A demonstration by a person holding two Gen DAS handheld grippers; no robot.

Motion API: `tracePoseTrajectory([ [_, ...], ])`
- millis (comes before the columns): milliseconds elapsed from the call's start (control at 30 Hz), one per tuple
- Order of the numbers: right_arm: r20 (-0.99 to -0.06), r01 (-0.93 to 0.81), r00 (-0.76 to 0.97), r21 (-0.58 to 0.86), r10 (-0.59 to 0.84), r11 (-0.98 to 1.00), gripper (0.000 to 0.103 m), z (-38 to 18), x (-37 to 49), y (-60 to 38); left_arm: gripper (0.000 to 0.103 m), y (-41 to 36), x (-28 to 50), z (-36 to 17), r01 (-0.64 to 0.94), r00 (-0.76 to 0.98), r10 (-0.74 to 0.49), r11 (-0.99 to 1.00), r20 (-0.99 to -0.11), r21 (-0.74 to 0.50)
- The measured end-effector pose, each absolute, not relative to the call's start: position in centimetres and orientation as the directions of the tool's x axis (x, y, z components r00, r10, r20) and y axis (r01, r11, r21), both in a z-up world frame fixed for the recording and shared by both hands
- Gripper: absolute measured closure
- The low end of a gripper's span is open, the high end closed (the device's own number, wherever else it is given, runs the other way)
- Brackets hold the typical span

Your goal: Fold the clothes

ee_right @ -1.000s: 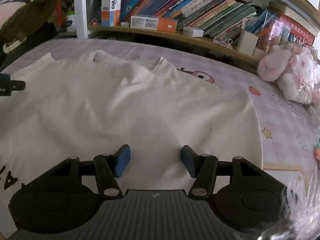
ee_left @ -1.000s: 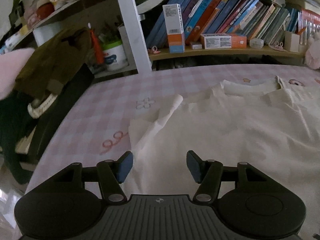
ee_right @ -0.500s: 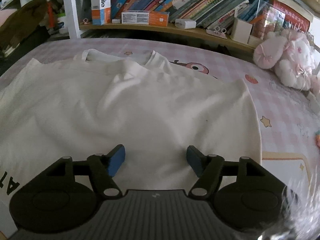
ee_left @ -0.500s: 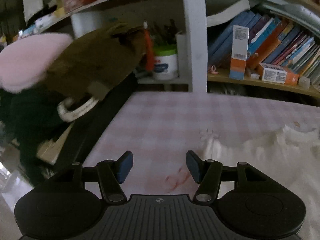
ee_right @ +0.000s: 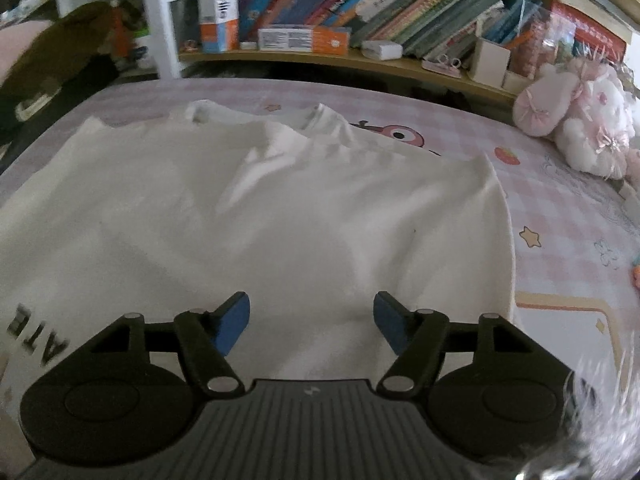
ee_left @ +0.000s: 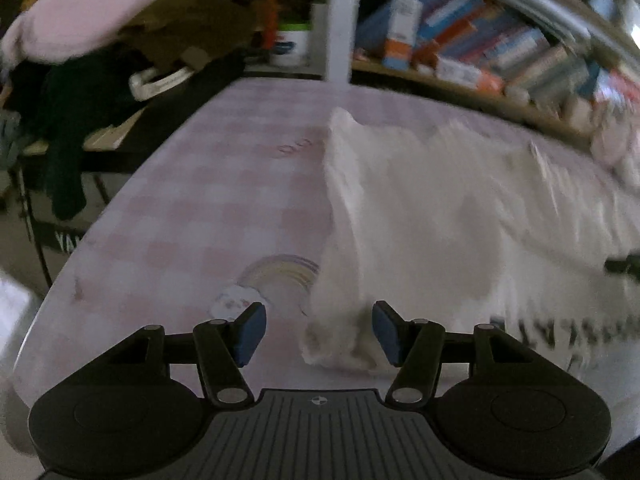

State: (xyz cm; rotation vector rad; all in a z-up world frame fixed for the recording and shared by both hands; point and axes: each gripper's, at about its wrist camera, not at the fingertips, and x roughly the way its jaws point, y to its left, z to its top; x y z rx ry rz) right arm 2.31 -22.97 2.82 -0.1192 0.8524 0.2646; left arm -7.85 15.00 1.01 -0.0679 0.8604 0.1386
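A white T-shirt (ee_right: 280,208) with black lettering lies spread on the pink checked bed sheet (ee_right: 560,200), neck towards the bookshelf. My right gripper (ee_right: 312,322) is open and empty, low over the shirt's right half. In the left wrist view, which is blurred by motion, the shirt (ee_left: 440,200) runs to the right. My left gripper (ee_left: 318,332) is open at the shirt's near left corner. That corner lies between its fingers, close to the right pad (ee_left: 386,330).
A bookshelf (ee_right: 360,12) with books and boxes runs along the far side. A pink plush toy (ee_right: 576,116) sits at the right. Dark clothes and a brown garment (ee_left: 180,28) hang on a chair beyond the bed's left edge (ee_left: 80,248).
My left gripper has swung from the shirt's upper left area out past the bed's edge and back to the shirt's near left corner. My right gripper has drawn back slightly.
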Motion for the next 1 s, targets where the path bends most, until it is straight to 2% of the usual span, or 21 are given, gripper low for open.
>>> tracePoseTrajectory([
  [133,-0.784,-0.309,0.597,-0.029,0.17,0.951,0.037,2.6,0.5,-23.4,0.044,13.8,-8.0,-0.1,-0.144,0.631,0.176,0.984,-0.756,0.108],
  [200,-0.798,-0.311,0.583,-0.045,0.153,0.949,0.038,2.2,-0.2,-23.7,0.044,15.5,-8.4,0.2,-0.246,0.618,0.2,0.968,-0.761,0.054],
  [300,-0.798,-0.301,0.585,-0.052,0.142,0.952,0.038,2.1,-1.0,-24.1,0.044,19.4,-9.4,0.4,-0.409,0.604,0.184,0.907,-0.775,-0.103],
  [333,-0.798,-0.296,0.587,-0.053,0.138,0.954,0.038,2.1,-1.2,-24.2,0.049,20.6,-9.8,0.5,-0.459,0.597,0.187,0.877,-0.78,-0.141],
  [400,-0.799,-0.281,0.587,-0.053,0.128,0.958,0.038,2.3,-1.5,-24.6,0.05,22.3,-10.6,0.6,-0.533,0.578,0.201,0.827,-0.791,-0.179],
  [467,-0.798,-0.256,0.591,-0.047,0.118,0.966,0.039,2.9,-2.0,-25.4,0.05,23.5,-11.3,0.9,-0.538,0.601,0.128,0.794,-0.789,-0.281],
  [567,-0.8,-0.207,0.589,-0.013,0.114,0.978,0.039,4.2,-2.9,-27.5,0.05,24.3,-12.2,0.9,-0.485,0.65,-0.089,0.716,-0.755,-0.502],
  [667,-0.823,-0.115,0.553,0.076,0.127,0.99,0.039,5.1,-3.7,-30.5,0.05,23.9,-12.5,-0.1,-0.5,0.641,-0.213,0.613,-0.737,-0.612],
  [700,-0.835,-0.064,0.532,0.124,0.139,0.99,0.04,5.1,-3.9,-31.6,0.052,23.8,-12.6,-0.6,-0.525,0.634,-0.235,0.569,-0.737,-0.633],
  [767,-0.851,0.04,0.495,0.224,0.175,0.974,0.044,5.1,-4.2,-33.6,0.062,24.2,-12.9,-1.8,-0.587,0.642,-0.27,0.429,-0.717,-0.687],
  [867,-0.855,0.196,0.461,0.36,0.238,0.912,0.05,4.7,-4.3,-36.2,0.066,24.9,-13.6,-3.2,-0.639,0.684,-0.276,0.218,-0.675,-0.737],
  [1000,-0.849,0.37,0.445,0.465,0.285,0.805,0.056,3.7,-4.9,-38.4,0.071,24.9,-13.4,-3.7,-0.649,0.703,-0.252,0.159,-0.666,-0.744],
])
